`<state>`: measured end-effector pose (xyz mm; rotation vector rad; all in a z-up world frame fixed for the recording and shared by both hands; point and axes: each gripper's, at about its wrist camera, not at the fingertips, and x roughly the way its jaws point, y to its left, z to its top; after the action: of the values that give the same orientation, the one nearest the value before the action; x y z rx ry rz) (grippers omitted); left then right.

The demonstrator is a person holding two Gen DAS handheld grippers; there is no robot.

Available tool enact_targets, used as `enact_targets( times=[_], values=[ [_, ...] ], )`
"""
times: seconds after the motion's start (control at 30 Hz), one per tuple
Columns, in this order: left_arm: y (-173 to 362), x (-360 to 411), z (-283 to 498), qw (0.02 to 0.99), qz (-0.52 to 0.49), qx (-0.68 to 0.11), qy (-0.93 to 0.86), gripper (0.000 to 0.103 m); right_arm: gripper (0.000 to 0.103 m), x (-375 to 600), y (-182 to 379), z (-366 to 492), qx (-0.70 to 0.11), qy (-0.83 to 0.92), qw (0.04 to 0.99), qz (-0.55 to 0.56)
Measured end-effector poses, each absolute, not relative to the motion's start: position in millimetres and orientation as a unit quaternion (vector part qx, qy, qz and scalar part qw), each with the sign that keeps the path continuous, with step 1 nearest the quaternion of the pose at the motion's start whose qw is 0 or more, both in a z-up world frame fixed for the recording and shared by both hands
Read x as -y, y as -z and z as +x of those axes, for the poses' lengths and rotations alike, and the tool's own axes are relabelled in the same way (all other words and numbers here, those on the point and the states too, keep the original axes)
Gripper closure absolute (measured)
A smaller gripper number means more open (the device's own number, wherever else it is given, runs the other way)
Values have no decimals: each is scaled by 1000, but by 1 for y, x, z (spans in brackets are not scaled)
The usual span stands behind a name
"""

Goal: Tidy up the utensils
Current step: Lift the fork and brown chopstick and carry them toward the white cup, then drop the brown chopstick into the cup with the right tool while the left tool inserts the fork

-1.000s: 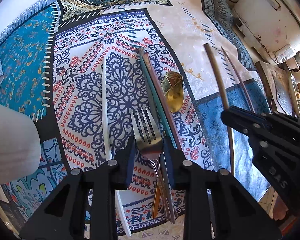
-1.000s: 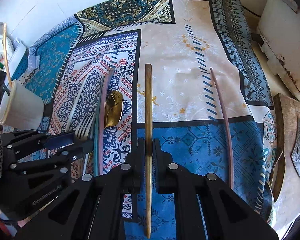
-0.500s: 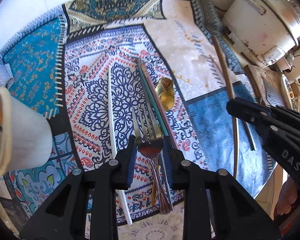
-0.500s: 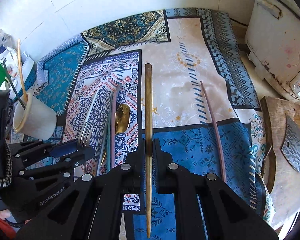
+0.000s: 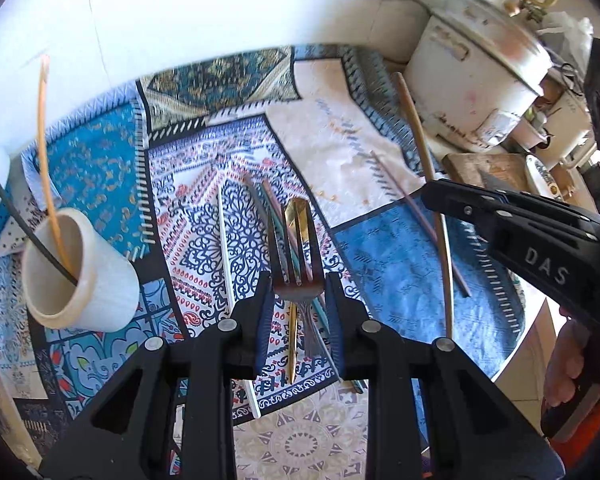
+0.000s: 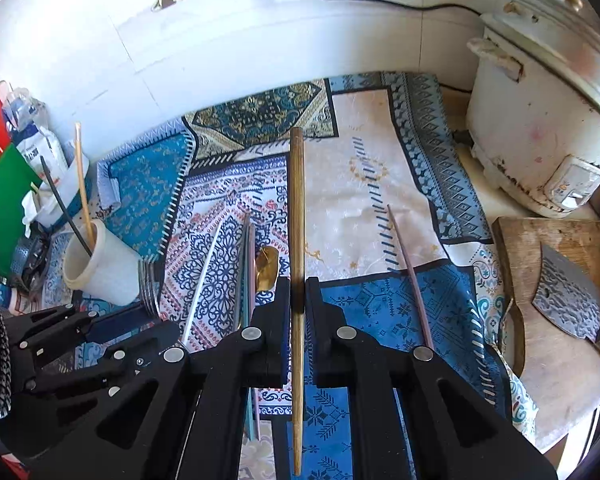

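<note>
While both fingers stay clamped, left gripper point(image 5: 296, 300) on fork point(image 5: 296, 256), right gripper point(image 6: 298, 312) on wooden chopstick point(image 6: 297, 240): carry step; next, likely aim into cup point(image 6: 100, 268) near counter's left edge.

Black screw-studded gripper point(image 5: 298, 308) (blue-padded jaws)

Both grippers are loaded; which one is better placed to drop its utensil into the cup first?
Probably left. The left gripper holds the fork beside the white cup; the right gripper, clamping the wooden chopstick, is farther away.
</note>
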<state>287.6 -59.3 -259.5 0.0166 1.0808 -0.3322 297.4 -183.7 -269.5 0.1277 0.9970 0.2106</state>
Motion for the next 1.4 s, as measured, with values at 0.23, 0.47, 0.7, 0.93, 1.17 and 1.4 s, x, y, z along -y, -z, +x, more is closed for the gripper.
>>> enact_targets(
  times=[0.23, 0.47, 0.7, 0.93, 1.17, 1.4],
  values=[
    [230, 55, 274, 863, 2, -477, 166, 79, 96, 177, 247, 291, -452, -104, 884, 63],
    [204, 40, 264, 882, -5, -443, 157, 79, 96, 161, 227, 292, -427, -122, 894, 59],
    [178, 6, 252, 901, -24, -415, 124, 79, 96, 133, 207, 295, -400, -155, 902, 49],
    [153, -37, 239, 921, -42, -380, 79, 79, 96, 93, 183, 300, -369, -197, 908, 36],
    [135, -80, 234, 934, -52, -352, 30, 79, 96, 49, 166, 312, -345, -234, 908, 29],
    [136, -115, 244, 935, -67, -349, -5, 79, 96, 9, 166, 331, -326, -264, 907, 30]
  ],
)
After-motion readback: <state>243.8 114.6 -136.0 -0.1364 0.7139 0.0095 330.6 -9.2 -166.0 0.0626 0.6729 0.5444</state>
